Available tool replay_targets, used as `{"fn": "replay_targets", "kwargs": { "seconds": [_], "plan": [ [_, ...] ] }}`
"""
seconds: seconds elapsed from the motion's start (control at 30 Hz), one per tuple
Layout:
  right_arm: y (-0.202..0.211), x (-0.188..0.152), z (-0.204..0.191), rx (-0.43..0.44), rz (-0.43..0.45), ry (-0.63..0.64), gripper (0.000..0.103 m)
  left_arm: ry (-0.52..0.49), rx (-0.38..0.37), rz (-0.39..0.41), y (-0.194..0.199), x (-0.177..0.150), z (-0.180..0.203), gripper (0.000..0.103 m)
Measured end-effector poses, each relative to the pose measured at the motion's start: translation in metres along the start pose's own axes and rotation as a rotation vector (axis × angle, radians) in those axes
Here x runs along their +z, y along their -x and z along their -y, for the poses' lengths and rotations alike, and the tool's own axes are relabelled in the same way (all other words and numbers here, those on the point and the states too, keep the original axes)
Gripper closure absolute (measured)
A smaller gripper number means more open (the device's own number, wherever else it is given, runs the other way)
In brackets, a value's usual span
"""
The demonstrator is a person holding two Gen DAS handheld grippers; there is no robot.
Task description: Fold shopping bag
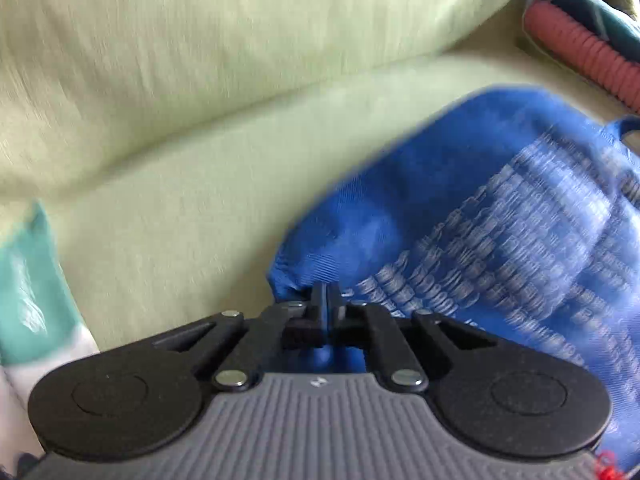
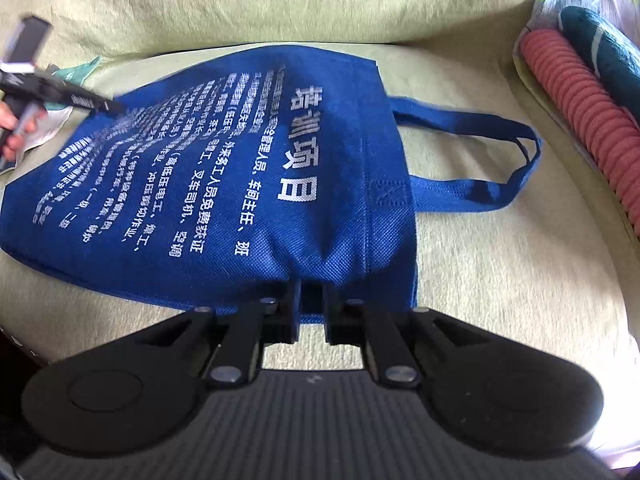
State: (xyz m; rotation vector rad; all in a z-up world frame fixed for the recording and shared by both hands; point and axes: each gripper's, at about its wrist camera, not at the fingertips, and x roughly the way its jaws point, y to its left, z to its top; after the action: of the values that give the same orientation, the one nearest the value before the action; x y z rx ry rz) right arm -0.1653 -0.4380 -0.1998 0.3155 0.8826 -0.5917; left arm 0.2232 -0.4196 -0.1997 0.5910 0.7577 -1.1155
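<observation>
A blue shopping bag with white printed text lies flat on a pale green sofa seat, its two handles spread to the right. My right gripper is shut on the bag's near edge, close to the handle end. My left gripper is shut on a bunched corner of the bag, which looks blurred there. In the right wrist view the left gripper sits at the bag's far left corner, held by a hand.
The sofa's back cushion rises behind the seat. At the right edge lie a pink ribbed roll and a dark teal bundle in clear wrapping. A teal and white cloth lies at the left.
</observation>
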Motion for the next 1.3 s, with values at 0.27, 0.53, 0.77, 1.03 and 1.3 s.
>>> {"fn": "replay_targets", "kwargs": {
  "seconds": [0.27,0.53,0.77,1.03,1.3],
  "plan": [
    [-0.001,0.001,0.006,0.035,0.000,0.003,0.095,-0.252,-0.139,0.109,0.056,0.081,0.029,0.025],
    [-0.002,-0.001,0.009,0.058,0.007,-0.021,0.093,-0.165,-0.579,-0.293,-0.087,0.171,0.039,0.024],
    [-0.002,0.000,0.012,0.097,-0.008,-0.014,0.086,-0.201,-0.716,-0.392,-0.143,0.166,0.032,0.026],
    [-0.004,0.001,0.008,0.095,-0.017,-0.011,0.081,-0.339,-0.748,-0.352,-0.123,0.164,0.027,0.101],
    [-0.004,-0.001,0.009,0.080,-0.006,-0.047,0.084,-0.745,-0.390,-0.033,-0.005,0.150,0.086,0.102]
  ]
}}
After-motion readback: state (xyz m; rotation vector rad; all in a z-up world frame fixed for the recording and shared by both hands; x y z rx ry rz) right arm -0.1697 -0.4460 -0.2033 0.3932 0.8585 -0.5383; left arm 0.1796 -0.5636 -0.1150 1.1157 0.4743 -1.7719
